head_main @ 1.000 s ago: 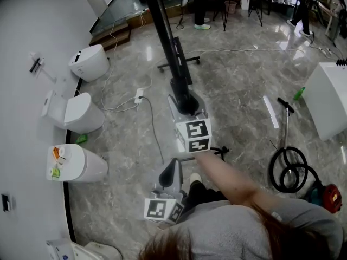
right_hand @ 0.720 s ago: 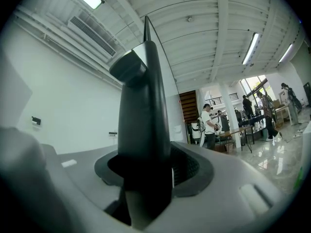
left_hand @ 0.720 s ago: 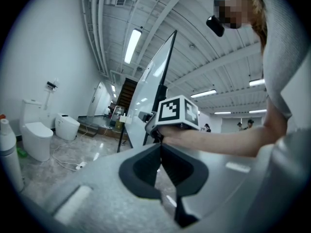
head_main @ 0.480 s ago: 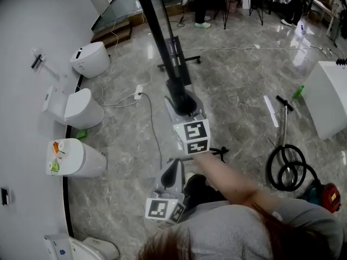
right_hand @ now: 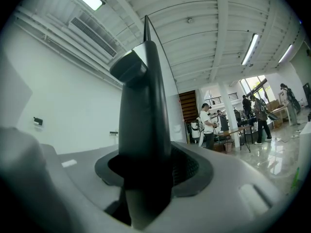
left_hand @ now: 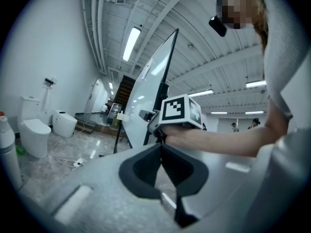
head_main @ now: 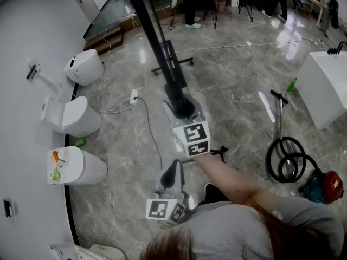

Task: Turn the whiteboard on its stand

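In the head view the whiteboard [head_main: 154, 39] shows edge-on as a long black bar rising from its wheeled stand [head_main: 172, 64]. My right gripper [head_main: 183, 108] is shut on the bar's near end. In the right gripper view the board's black frame [right_hand: 146, 120] fills the gap between the pads and runs up to a point. My left gripper [head_main: 172, 173] hangs lower and nearer to me, shut with nothing in it. Its view looks up at the white board face [left_hand: 146, 93] and the right gripper's marker cube [left_hand: 180, 111].
Two toilets [head_main: 82, 66] [head_main: 70, 115] and a white bin [head_main: 76, 166] line the left wall. A cable with a power strip [head_main: 133, 96] lies near the stand. At the right are a vacuum hose [head_main: 287, 161], a red machine [head_main: 328, 185] and a white cabinet [head_main: 325, 85].
The board's edge and my right gripper have drifted slightly left in the head view. The left gripper has stayed in place, and both grips look unchanged.
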`<state>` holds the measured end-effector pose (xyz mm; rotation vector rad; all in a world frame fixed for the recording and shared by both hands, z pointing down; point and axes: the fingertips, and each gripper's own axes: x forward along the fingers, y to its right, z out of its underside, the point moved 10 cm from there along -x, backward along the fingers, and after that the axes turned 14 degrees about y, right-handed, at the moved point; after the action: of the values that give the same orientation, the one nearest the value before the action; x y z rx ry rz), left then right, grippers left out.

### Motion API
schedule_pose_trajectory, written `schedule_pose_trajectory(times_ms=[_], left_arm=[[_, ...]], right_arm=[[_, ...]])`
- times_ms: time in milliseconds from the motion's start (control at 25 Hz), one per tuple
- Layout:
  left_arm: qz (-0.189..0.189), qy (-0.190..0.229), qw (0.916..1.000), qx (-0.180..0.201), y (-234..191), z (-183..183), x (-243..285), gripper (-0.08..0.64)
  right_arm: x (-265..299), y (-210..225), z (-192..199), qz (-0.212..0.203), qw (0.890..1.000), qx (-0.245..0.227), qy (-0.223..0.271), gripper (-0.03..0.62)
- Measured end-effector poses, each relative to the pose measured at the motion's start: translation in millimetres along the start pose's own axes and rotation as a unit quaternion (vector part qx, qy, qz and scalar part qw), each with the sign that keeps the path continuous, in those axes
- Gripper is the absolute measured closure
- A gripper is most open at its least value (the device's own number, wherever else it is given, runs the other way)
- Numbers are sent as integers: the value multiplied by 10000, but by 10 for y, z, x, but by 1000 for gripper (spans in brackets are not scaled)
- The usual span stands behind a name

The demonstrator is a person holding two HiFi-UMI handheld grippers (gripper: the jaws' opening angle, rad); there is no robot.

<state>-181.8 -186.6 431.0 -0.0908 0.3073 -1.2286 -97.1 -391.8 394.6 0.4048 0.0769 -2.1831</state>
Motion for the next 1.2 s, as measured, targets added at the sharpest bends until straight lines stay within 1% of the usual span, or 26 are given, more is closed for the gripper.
schedule_pose_trajectory(times_ms=[320,640,840,1200], left_arm=[[-12,-47,9999,-135,-29,-114,-290,565],[230,-147,9994,-190,90,-112,-492,565],[357,-188,9990,-184,135,-113,-623,565],[609,-229,9977,-201,189,-143,-835,565]], right_arm=[[-238,-100,-90,177,9996,126,172,405],[-475,-184,-163,251,9996,65,150,417],[-654,-269,-201,393,9991,-62,150,430],[-894,-440,-275,460,9987,-122,166,433]])
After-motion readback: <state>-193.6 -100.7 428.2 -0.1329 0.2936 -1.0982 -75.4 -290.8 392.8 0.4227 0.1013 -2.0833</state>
